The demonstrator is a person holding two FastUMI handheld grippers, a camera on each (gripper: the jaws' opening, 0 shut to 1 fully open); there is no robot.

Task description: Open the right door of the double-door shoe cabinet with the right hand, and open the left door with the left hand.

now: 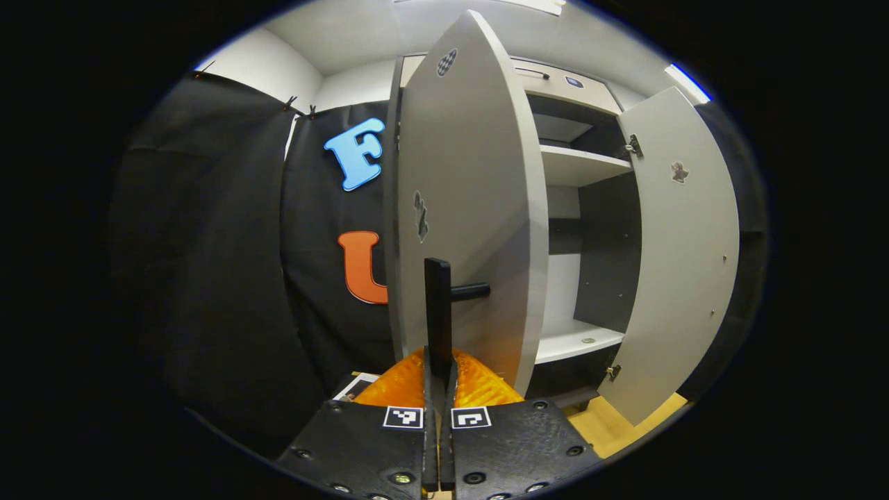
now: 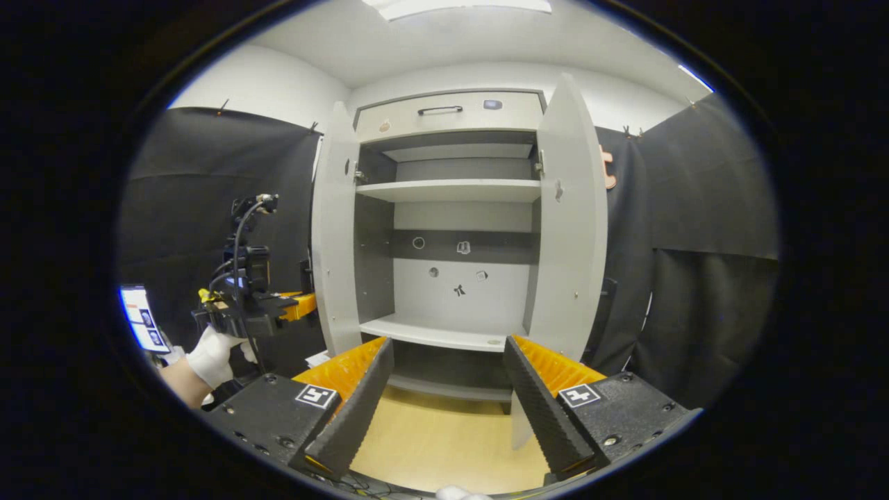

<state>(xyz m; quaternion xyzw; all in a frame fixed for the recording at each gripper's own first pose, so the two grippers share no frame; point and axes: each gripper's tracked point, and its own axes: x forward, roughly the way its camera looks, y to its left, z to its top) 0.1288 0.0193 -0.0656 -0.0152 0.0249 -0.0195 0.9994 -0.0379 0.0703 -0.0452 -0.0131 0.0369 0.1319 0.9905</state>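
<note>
Both doors stand swung out; left door (image 1: 465,208) edge-on dead ahead of the left tool (image 1: 439,389), which is clamped on the door's black bar handle (image 1: 437,312); handle's long axis vertical, rising from between the fingers; right tool (image 2: 444,389) spread wide, holding nothing, facing the bare shelves (image 2: 444,189); right door (image 2: 566,222) up and rightward of it, apart; judged near done, release left.

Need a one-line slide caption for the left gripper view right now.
Left gripper clamped on the left door's black handle, left door swung open.
</note>
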